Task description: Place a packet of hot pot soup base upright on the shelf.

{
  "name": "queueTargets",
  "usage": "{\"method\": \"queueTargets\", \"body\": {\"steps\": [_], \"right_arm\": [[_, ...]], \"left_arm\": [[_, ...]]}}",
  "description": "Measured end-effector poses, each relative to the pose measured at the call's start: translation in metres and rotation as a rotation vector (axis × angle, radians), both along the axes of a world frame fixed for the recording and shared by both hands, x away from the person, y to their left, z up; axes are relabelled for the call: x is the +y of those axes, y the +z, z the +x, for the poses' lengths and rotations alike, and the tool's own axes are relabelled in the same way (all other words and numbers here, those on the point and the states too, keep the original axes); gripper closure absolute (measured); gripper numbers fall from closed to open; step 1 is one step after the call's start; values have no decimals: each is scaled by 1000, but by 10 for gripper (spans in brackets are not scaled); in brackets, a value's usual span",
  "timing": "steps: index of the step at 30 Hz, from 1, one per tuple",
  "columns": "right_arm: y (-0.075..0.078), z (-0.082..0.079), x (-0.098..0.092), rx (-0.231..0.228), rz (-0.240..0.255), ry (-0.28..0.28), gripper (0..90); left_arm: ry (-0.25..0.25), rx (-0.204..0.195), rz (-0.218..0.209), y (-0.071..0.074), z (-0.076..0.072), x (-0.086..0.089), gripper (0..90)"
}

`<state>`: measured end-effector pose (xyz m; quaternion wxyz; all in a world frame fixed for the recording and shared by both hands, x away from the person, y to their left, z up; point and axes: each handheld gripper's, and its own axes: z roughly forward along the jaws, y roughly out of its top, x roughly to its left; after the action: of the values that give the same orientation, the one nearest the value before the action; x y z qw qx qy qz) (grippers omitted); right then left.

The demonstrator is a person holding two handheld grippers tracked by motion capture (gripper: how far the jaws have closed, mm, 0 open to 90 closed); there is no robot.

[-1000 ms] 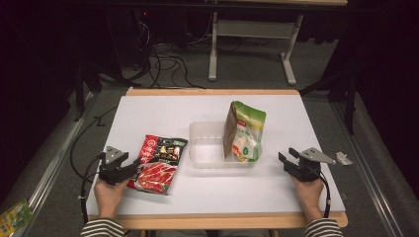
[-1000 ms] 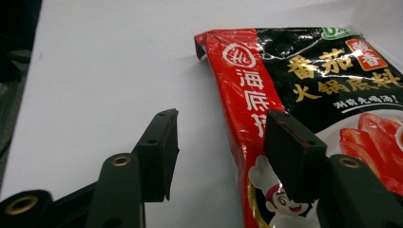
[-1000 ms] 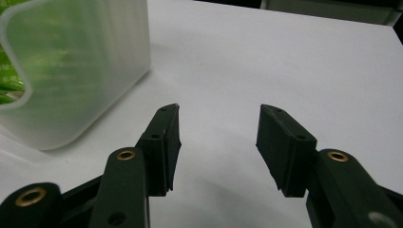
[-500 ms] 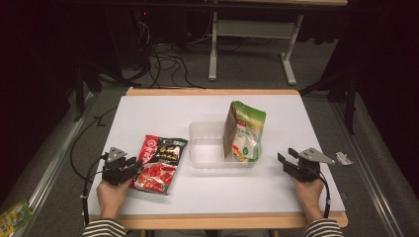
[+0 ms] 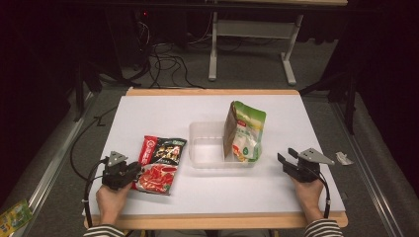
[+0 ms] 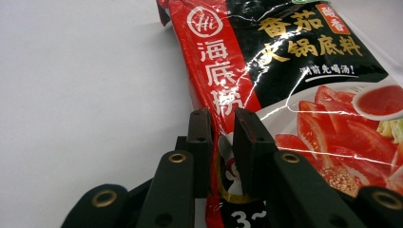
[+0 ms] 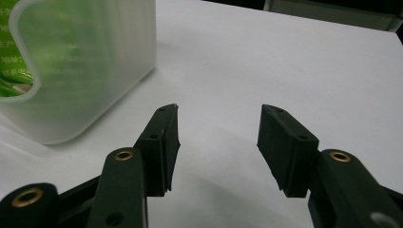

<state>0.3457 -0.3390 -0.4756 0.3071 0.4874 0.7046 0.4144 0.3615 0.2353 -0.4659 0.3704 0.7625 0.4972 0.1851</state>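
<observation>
Table [image 5: 148, 113]: white top, carrying everything in play.
Tub [image 5: 207, 150]: clear plastic, sitting mid-table; a green pouch [image 5: 245, 131] is standing upright at its right end, leaning on the wall.
Red sauce packet [image 5: 160, 158]: lying flat just left of the tub, not touching it.
Left gripper [image 6: 219, 128]: jaws are closing on the packet's near left edge; film is puckering between them, so pinching the packet.
Right gripper [image 7: 217, 137]: jaws spread wide, holding nothing, waiting on bare table right of the tub.
Step, as judged: securing the packet for a lift.
Next move: probably raising it and carrying it right, into the tub's free left part, keeping the thin edge from slipping.
</observation>
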Motion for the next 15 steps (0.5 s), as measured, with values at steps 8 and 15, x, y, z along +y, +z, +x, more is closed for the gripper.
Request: {"method": "queueTargets", "body": {"steps": [8, 15], "right_arm": [[0, -1, 0, -13, -12, 6, 496], [0, -1, 1, -16, -16, 9, 495]], "left_arm": [[-17, 19, 15, 4, -11, -3, 845], [-30, 23, 47, 7, -22, -11, 867]]}}
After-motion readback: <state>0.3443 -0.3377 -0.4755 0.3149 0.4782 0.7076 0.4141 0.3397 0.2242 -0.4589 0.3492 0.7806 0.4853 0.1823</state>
